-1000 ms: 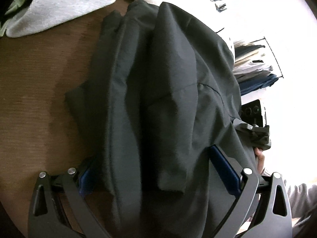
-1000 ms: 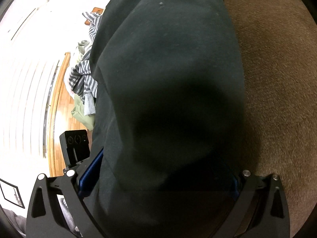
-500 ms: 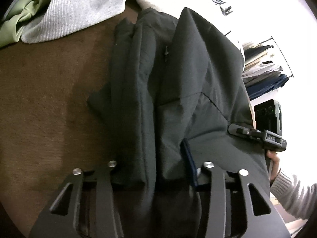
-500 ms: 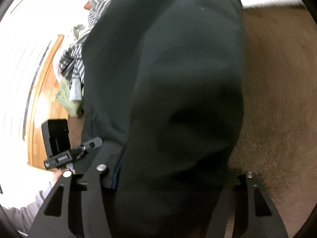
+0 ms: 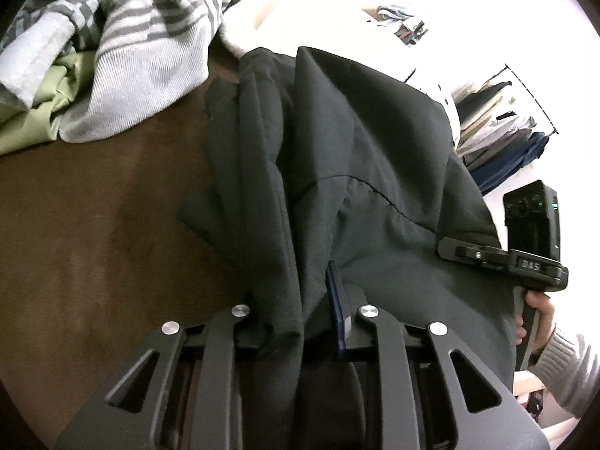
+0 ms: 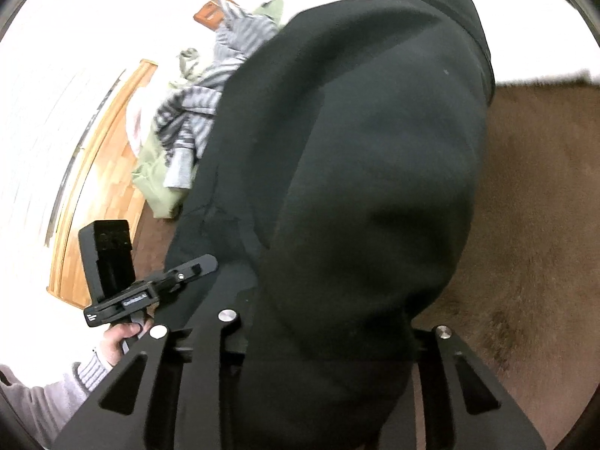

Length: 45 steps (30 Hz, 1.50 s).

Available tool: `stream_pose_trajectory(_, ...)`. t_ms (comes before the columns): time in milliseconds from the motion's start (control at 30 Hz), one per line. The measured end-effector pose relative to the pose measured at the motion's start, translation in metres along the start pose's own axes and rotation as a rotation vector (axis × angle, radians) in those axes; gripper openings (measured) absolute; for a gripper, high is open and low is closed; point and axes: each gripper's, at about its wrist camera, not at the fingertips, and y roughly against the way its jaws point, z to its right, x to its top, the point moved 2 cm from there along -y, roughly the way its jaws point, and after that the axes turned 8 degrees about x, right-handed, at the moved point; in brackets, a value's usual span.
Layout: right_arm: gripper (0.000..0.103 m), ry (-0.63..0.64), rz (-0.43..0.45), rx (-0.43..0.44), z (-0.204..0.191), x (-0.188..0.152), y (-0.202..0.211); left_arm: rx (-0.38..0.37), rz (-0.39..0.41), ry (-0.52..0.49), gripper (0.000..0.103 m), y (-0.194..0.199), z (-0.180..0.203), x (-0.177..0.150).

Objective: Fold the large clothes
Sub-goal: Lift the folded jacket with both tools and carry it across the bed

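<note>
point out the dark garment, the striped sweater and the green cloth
dark garment (image 5: 375,157): left wrist view, upper folded panel
striped sweater (image 5: 150,56): left wrist view, ribbed grey hem
green cloth (image 5: 33,127): left wrist view, crumpled edge under the sweater

Brown short-pile surface (image 5: 93,225) fills nine o'clock in left wrist view, three o'clock in right. Clothes rail (image 5: 502,127) hung with dark and pale garments, two o'clock, left view. Wooden plank floor (image 6: 105,165), nine o'clock, right view. Walls overexposed white; strong light bleaches both backgrounds
</note>
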Motion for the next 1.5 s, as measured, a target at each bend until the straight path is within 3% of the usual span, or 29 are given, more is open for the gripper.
stream_pose_trajectory(267, 0.027, 0.099, 0.029, 0.014, -0.053, 0.016, 0.034, 0.014, 0.083, 0.002, 0.024, 0.047, 0.018, 0.007)
stream_pose_trajectory(500, 0.027, 0.144, 0.027, 0.036, -0.118, 0.038, 0.080, 0.061, 0.121, 0.022, 0.024, 0.120, 0.056, 0.032)
stream_pose_trajectory(633, 0.027, 0.164, 0.015, 0.052, -0.154, 0.043, 0.113, 0.095, 0.122, 0.006, 0.024, 0.170, 0.081, 0.040)
stream_pose_trajectory(933, 0.027, 0.160, -0.031, 0.044, -0.219, 0.033, 0.177, 0.129, 0.086, 0.080, 0.023, 0.249, 0.127, 0.032)
stream_pose_trajectory(1267, 0.027, 0.205, -0.044, 0.067, -0.255, 0.033, 0.188, 0.164, 0.108, 0.092, 0.024, 0.288, 0.144, 0.020)
stream_pose_trajectory(1500, 0.027, 0.268, -0.084, 0.103, -0.266, 0.043, 0.173, 0.213, 0.163, 0.170, 0.024, 0.316, 0.137, 0.009)
